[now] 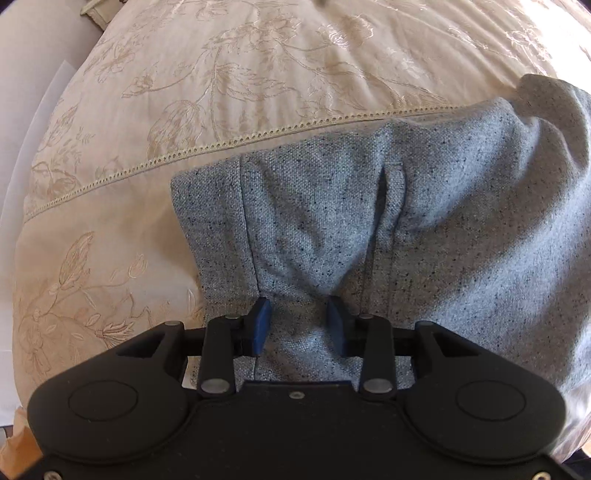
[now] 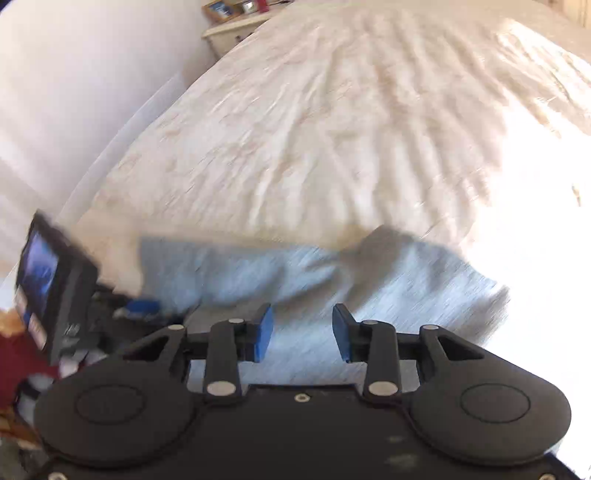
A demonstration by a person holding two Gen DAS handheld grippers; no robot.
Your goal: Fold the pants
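The grey speckled pants (image 1: 424,229) lie on a cream flowered bedspread (image 1: 221,92). In the left wrist view my left gripper (image 1: 299,325) has its blue pads (image 1: 262,321) pressed into a bunched fold of the cloth near a seam. The pants also show in the blurred right wrist view (image 2: 332,273), stretched across the bed in front of the gripper. My right gripper (image 2: 303,332) is open just above the cloth and holds nothing. The other gripper's camera body (image 2: 48,280) shows at the left edge.
A stitched eyelet band (image 1: 258,136) crosses the bedspread behind the pants. A white wall (image 2: 74,74) runs along the bed's left side. A nightstand with framed items (image 2: 232,18) stands at the far end. Bright sunlight falls on the bed at right (image 2: 535,240).
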